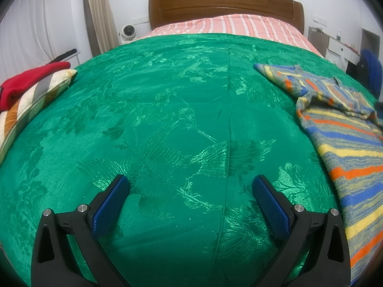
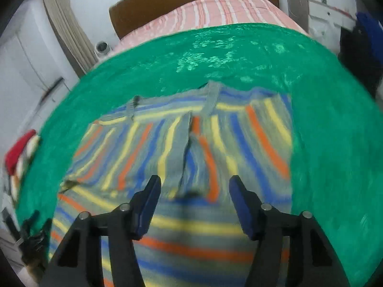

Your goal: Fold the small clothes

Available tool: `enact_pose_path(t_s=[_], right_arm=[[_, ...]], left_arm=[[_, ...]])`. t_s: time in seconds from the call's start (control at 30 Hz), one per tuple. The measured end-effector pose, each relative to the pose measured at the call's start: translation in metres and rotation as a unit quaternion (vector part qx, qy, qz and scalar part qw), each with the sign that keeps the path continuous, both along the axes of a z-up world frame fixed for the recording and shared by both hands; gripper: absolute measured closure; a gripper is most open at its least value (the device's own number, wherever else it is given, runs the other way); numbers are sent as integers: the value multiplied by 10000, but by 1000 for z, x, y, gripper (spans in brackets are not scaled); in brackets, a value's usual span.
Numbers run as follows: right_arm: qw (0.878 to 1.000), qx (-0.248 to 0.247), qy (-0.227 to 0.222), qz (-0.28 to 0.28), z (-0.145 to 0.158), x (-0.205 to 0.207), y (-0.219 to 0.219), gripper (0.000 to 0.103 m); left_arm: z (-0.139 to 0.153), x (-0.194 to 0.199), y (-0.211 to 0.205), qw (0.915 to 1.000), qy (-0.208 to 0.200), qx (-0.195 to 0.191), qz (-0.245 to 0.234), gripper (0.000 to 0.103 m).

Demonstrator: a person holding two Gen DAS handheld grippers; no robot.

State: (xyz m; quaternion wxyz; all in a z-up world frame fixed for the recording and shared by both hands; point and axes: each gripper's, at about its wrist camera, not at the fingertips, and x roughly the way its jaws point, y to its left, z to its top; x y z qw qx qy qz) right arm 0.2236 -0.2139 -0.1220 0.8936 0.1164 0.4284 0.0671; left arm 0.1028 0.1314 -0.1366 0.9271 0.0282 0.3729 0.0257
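Note:
A small knit sweater [image 1: 347, 148] striped in blue, yellow, orange and grey lies on the green bedspread [image 1: 167, 110], at the right of the left wrist view. Its upper part is bunched and folded over. My left gripper [image 1: 190, 179] stands open over bare bedspread, well to the left of the sweater, with nothing between its fingers. In the blurred right wrist view the sweater [image 2: 215, 138] fills the middle, a sleeve or flap folded across it. My right gripper [image 2: 195, 179] hangs open just over the knit, and its pads do not press on the cloth.
A striped pillow [image 1: 36, 105] with a red cloth [image 1: 31, 79] on it sits at the bed's left edge. At the far end are a pink striped sheet [image 1: 227, 25] and a wooden headboard [image 1: 225, 4]. A blue chair [image 1: 371, 69] stands beyond the right edge.

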Motion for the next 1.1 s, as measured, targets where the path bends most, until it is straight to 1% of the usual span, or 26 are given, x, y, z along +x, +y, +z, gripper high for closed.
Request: enact_pose_path(t_s=[0.03,0.07,0.1,0.13,0.17,0.2,0.23,0.3,0.33,0.37,0.4,0.43,0.47,0.53,0.57,0.67,0.77,0.8,0.83,0.87,0.9,0.93,0.97,1.0,1.1], right_arm=[[9995,12,-74,300,0,-8,12,43],[9977,-30,-115,668,-2,-12,25,45],[9934,-102,-64,1137,-7,-16,47,48],[9916,-26,33,1296,-12,-17,56,49],[9902,343,209,1337,-18,-14,63,52],[9881,876,402,1201,-25,-9,65,52],[9850,1381,552,878,-33,-4,64,54],[9734,2181,695,62,-45,6,56,68],[9583,2734,744,-369,-55,8,49,71],[9425,3150,848,-729,-65,10,44,81],[9293,3400,963,-1077,-74,10,40,93],[9242,3461,1006,-1262,-80,10,38,100],[9230,3438,1005,-1404,-82,9,37,103],[9232,3417,864,-1534,-82,5,39,102],[9209,3472,804,-1578,-81,4,40,100],[9121,3643,762,-1718,-84,-1,39,97],[9144,3566,818,-1731,-83,4,35,97],[9143,3563,834,-1735,-82,5,36,93],[9161,3530,844,-1705,-80,5,39,91],[9204,3434,855,-1664,-74,10,46,89],[9263,3301,847,-1605,-71,12,49,83],[9285,3263,821,-1569,-68,13,50,78],[9312,3223,778,-1516,-65,14,52,69],[9362,3119,736,-1445,-61,16,56,62],[9479,2815,674,-1333,-57,21,65,61]], left_arm=[[0,0,0,10000,1,1,1,0],[0,0,0,10000,1,3,1,0],[0,0,0,10000,1,5,2,0],[0,0,0,10000,1,6,3,0],[0,0,0,10000,0,10,5,0],[0,0,0,10000,-4,14,7,0],[0,0,0,10000,-2,9,5,0],[0,0,0,10000,-1,4,3,0],[0,0,0,10000,-2,0,3,0],[0,0,0,10000,-2,0,3,0],[1,0,0,10000,-3,-7,2,0],[1,-1,1,10000,-6,-13,6,0],[1,-1,1,10000,-8,-20,7,0],[2,-1,2,10000,-12,-37,9,0],[2,-1,2,10000,-15,-44,10,0],[2,-1,2,10000,-16,-45,14,0],[2,-1,2,10000,-15,-44,16,0],[2,-1,2,10000,-16,-42,16,0],[2,-1,2,10000,-16,-41,17,0],[2,-1,2,10000,-15,-43,16,0],[2,-1,2,10000,-15,-42,17,0],[2,-1,2,10000,-16,-40,17,0],[2,-1,2,10000,-16,-41,17,0],[2,-2,2,10000,-15,-42,17,0],[2,-1,2,10000,-15,-41,18,0]])
